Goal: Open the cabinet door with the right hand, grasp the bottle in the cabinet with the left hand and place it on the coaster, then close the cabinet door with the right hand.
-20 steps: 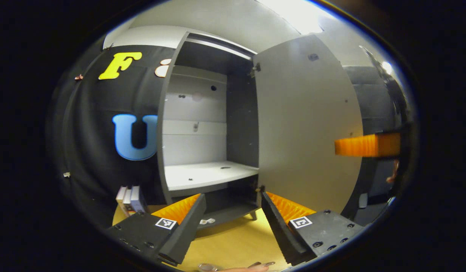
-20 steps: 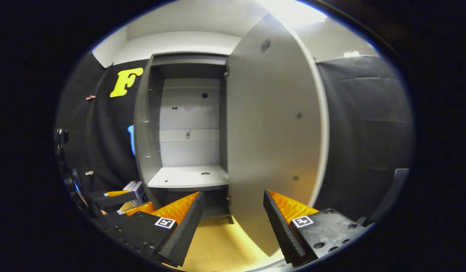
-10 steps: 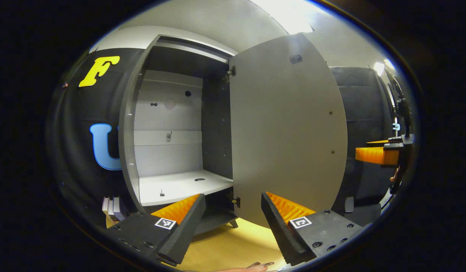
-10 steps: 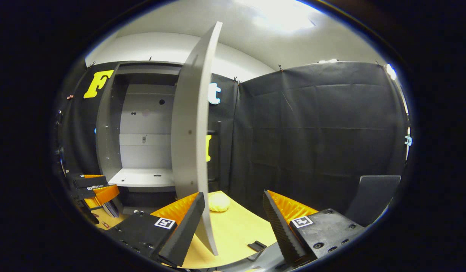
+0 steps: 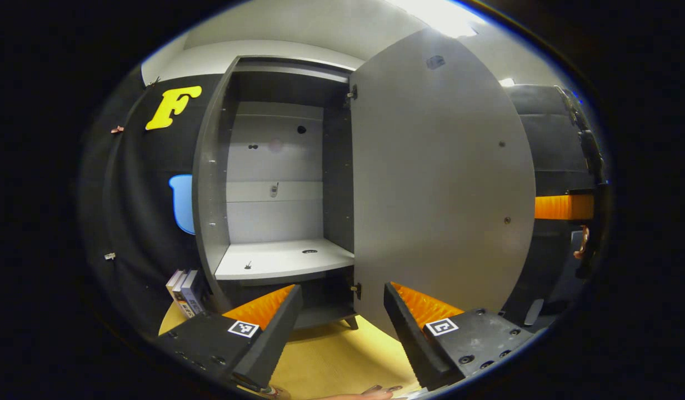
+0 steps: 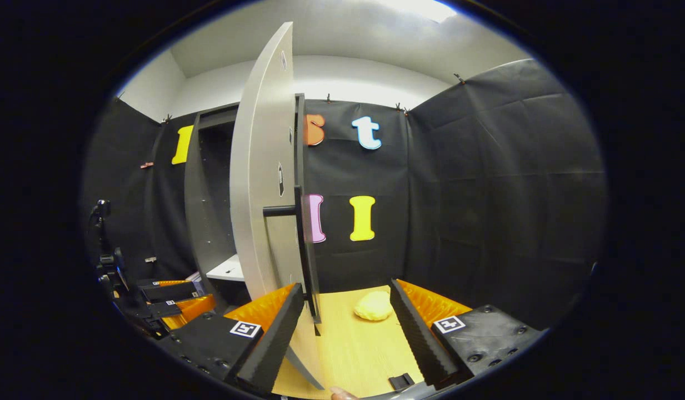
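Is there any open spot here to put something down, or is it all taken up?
The cabinet shelf looks bare. So does the yellow table between the open door and a pale lump. It is tighter at the cabinet's left foot, where books stand.

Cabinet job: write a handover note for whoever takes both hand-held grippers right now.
Left hand-held gripper: open, holding nothing, facing the tall grey cabinet.
Right hand-held gripper: open, at the free edge of the grey cabinet door, beside its black bar handle.
Done: door open wide; the white shelf holds no bottle.
Left: close the door with the right. Whether the bottle is on the coaster cannot be confirmed here.
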Demonstrator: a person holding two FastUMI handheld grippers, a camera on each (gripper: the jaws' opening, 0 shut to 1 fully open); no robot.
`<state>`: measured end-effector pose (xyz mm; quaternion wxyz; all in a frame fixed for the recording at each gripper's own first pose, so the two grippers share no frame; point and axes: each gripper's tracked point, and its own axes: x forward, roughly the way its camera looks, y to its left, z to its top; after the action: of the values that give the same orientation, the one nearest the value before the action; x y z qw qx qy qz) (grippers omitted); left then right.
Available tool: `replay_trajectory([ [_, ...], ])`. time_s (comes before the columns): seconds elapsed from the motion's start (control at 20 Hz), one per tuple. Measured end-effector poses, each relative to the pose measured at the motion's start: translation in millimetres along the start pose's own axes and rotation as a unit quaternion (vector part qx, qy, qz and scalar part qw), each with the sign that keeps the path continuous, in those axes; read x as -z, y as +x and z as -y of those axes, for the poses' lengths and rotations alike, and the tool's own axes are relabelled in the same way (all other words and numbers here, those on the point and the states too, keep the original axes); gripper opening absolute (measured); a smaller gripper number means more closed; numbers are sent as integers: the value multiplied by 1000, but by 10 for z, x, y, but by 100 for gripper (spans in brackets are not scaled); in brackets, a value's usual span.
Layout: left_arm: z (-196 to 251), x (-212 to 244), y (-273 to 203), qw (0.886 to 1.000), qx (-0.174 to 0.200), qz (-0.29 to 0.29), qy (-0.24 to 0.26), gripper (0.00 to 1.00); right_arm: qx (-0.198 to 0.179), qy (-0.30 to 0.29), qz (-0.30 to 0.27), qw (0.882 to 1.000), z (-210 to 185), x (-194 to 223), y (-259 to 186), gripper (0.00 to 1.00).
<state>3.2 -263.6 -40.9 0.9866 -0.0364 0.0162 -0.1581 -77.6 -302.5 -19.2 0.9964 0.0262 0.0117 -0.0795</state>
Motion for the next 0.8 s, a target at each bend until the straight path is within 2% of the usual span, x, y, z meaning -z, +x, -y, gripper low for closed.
replay_trajectory([
  [0.1, 8, 3, -8, 1000, -10, -2, -8, 93, -31, -1, -7, 1000, -102, 16, -2, 91],
  [0.15, -11, 10, -27, 1000, -18, -4, -9, 93, -42, 0, -2, 999, -132, 4, 34, 97],
  [0.25, -93, 1, -61, 999, -31, -3, -11, 93, -65, 1, -7, 998, -287, 19, 51, 96],
  [0.55, -477, -24, -171, 998, -56, 3, -15, 93, -147, 9, -27, 989, -1175, 120, 62, 97],
  [0.65, -666, -44, -234, 998, -62, 3, -10, 93, -163, 11, -27, 986, -1442, 141, 90, 100],
  [0.8, -955, -126, -356, 998, -66, 9, -2, 93, -179, 14, -27, 983, -1790, 228, 202, 97],
])
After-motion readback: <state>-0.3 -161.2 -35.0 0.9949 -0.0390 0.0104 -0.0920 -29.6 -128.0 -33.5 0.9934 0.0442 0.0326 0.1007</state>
